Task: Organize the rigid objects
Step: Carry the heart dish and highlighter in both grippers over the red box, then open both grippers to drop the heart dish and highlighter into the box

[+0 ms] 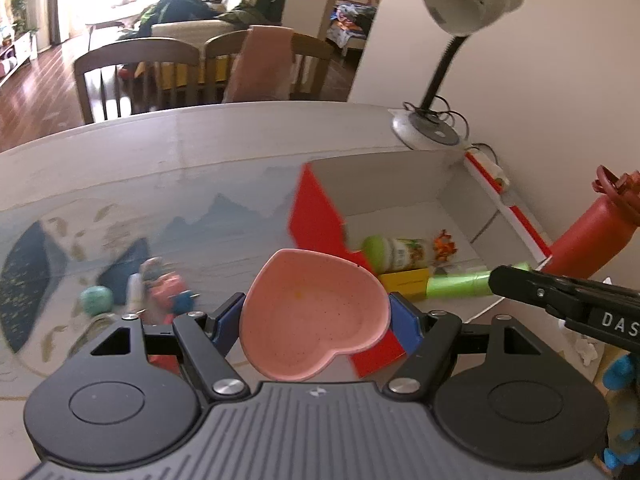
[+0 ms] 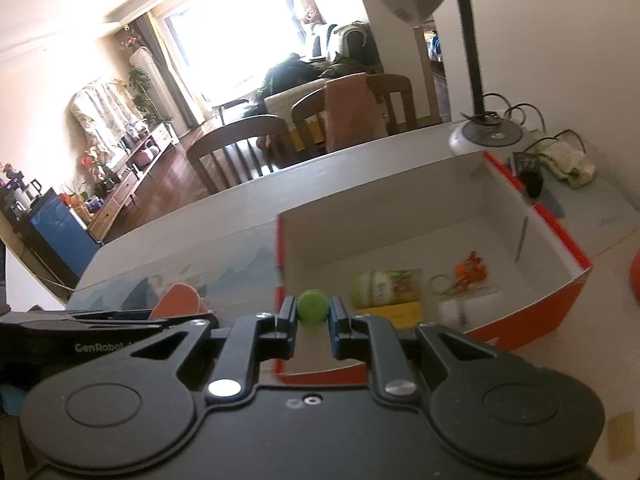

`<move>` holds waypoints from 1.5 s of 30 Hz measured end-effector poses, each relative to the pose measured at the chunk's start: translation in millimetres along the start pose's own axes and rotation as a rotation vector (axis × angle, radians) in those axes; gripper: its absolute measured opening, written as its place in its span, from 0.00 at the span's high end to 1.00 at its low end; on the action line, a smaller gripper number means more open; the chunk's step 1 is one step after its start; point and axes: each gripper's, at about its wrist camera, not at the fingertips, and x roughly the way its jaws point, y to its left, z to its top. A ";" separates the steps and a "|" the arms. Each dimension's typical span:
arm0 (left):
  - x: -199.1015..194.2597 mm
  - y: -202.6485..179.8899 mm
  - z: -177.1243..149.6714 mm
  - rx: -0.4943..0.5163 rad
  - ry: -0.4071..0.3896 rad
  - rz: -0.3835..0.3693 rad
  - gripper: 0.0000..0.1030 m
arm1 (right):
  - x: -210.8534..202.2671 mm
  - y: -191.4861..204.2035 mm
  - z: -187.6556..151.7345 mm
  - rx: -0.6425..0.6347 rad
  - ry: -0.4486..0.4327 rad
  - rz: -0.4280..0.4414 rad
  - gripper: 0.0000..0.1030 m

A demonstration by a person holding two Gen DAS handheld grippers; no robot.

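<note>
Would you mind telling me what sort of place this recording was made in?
Most likely a home's living and dining area: wooden dining chairs at the table, a sofa beyond, and a desk lamp.

The small toys (image 1: 152, 292) near the table's (image 1: 200, 152) left edge are smeared by motion blur — their kinds cannot be told. A red bottle (image 1: 592, 236) beside the red box (image 1: 316, 216) is cut off by the right frame edge, and the green tube's (image 1: 460, 285) end hides behind the right gripper (image 1: 516, 280) — the jar's (image 2: 384, 286) label is unreadable.
</note>
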 end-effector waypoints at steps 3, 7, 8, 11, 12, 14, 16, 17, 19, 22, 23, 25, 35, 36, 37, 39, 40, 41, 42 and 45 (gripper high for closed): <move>12.8 -19.9 5.5 0.018 0.013 -0.009 0.27 | -0.1 -16.7 6.4 0.003 -0.013 -0.014 0.86; 32.4 -46.1 15.5 0.056 0.035 -0.020 0.27 | 2.9 -41.6 18.3 0.016 -0.029 -0.041 0.86; 37.2 -51.5 18.0 0.063 0.041 -0.019 0.27 | 4.9 -48.5 21.1 0.023 -0.031 -0.049 0.86; 54.1 -70.2 24.5 0.098 0.057 -0.008 0.27 | 13.3 -69.1 29.1 0.036 -0.034 -0.077 0.86; 60.8 -76.3 26.4 0.108 0.064 -0.007 0.27 | 16.4 -75.2 30.6 0.042 -0.032 -0.090 0.86; 72.6 -84.4 28.7 0.120 0.082 -0.001 0.27 | 22.9 -88.2 33.2 0.056 -0.022 -0.103 0.86; 85.4 -94.4 30.0 0.133 0.106 0.003 0.27 | 32.1 -98.4 36.0 0.068 -0.008 -0.122 0.86; 90.8 -98.9 30.1 0.140 0.116 0.006 0.27 | 35.6 -102.8 36.6 0.073 -0.002 -0.126 0.86; 100.2 -108.6 30.6 0.155 0.132 0.012 0.27 | 43.2 -109.6 37.8 0.080 0.010 -0.133 0.86; 115.9 -117.7 31.3 0.159 0.161 0.018 0.27 | 53.7 -115.4 38.0 0.085 0.027 -0.135 0.86; 120.2 -120.0 31.7 0.159 0.168 0.025 0.27 | 57.1 -117.0 38.0 0.086 0.033 -0.133 0.86; 130.0 -123.4 32.4 0.162 0.184 0.037 0.27 | 64.3 -119.9 37.9 0.095 0.050 -0.124 0.86; 160.3 -125.6 35.1 0.143 0.235 0.069 0.27 | 91.0 -125.4 32.6 0.098 0.134 -0.101 0.86; 161.8 -125.4 34.3 0.142 0.239 0.071 0.27 | 92.0 -125.7 31.3 0.097 0.140 -0.101 0.86; 163.7 -124.9 33.3 0.139 0.244 0.073 0.27 | 92.9 -125.9 30.8 0.094 0.144 -0.100 0.85; 166.6 -124.8 32.8 0.137 0.251 0.075 0.27 | 94.2 -125.5 29.0 0.086 0.151 -0.102 0.84; 167.6 -124.8 32.5 0.136 0.253 0.077 0.27 | 94.7 -125.3 28.7 0.083 0.155 -0.102 0.83; 169.3 -125.1 32.0 0.136 0.256 0.079 0.27 | 95.1 -125.3 28.2 0.082 0.158 -0.101 0.82; 171.2 -125.2 31.6 0.135 0.260 0.079 0.27 | 95.8 -125.8 28.2 0.082 0.162 -0.098 0.81; 175.0 -123.4 30.1 0.123 0.277 0.077 0.27 | 95.4 -124.8 27.4 0.075 0.168 -0.102 0.79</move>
